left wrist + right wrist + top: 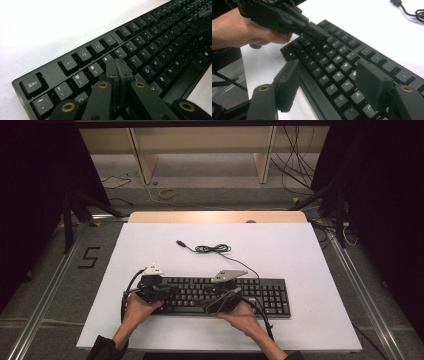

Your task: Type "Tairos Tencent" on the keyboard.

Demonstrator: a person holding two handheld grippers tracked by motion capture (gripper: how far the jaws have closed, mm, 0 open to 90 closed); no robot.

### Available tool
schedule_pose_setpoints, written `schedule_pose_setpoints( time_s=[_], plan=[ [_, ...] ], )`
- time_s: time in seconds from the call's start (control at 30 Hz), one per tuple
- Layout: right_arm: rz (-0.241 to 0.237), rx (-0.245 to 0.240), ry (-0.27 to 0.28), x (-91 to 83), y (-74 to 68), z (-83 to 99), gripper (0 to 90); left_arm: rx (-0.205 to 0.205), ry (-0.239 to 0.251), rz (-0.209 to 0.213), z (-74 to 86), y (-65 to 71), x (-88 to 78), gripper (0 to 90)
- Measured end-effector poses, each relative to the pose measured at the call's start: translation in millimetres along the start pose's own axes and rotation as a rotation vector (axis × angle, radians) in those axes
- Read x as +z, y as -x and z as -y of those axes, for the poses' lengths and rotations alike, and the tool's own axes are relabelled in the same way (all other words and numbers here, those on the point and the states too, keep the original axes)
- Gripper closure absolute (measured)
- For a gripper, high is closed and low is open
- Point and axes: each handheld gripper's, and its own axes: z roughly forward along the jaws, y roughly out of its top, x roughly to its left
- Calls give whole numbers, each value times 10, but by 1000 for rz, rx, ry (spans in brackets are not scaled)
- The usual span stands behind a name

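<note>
Item: keyboard point(260, 295), flat at table point(300, 250) near edge, within my reach. L gripper point(118, 68) clenched, empty, tips over number/QWERTY rows as one poking tip. R gripper point(332, 85) released, jaws straddling home-row keys.

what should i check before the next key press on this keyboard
1. Left gripper jaws shut into one tip for pressing: ok.
2. Its tip over the keyboard, above the upper left letter rows: ok; touching a key: cannot tell.
3. Right gripper jaws open, nothing between them, above the letter keys: ok.
4. Keyboard lying flat on the white table: ok.
5. USB cable unplugged, coiled behind the keyboard, away from both grippers: ok.
6. Which key is next: cannot tell.
</note>
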Motion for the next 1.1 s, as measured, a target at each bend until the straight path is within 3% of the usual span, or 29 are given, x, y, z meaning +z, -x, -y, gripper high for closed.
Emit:
schedule_pose_setpoints(
  time_s=[0.37, 0.67, 1.1],
  plan=[
    [1, -2, 2, -6, 6, 14, 368, -5, -33, -10, 15, 1, 79, 892],
    [6, 2, 6, -26, 9, 9, 369, -3, -24, -9, 19, 8, 65, 891],
    [17, 8, 14, -31, 33, 1, 378, -27, 18, 33, 10, 23, -78, 690]
  ],
)
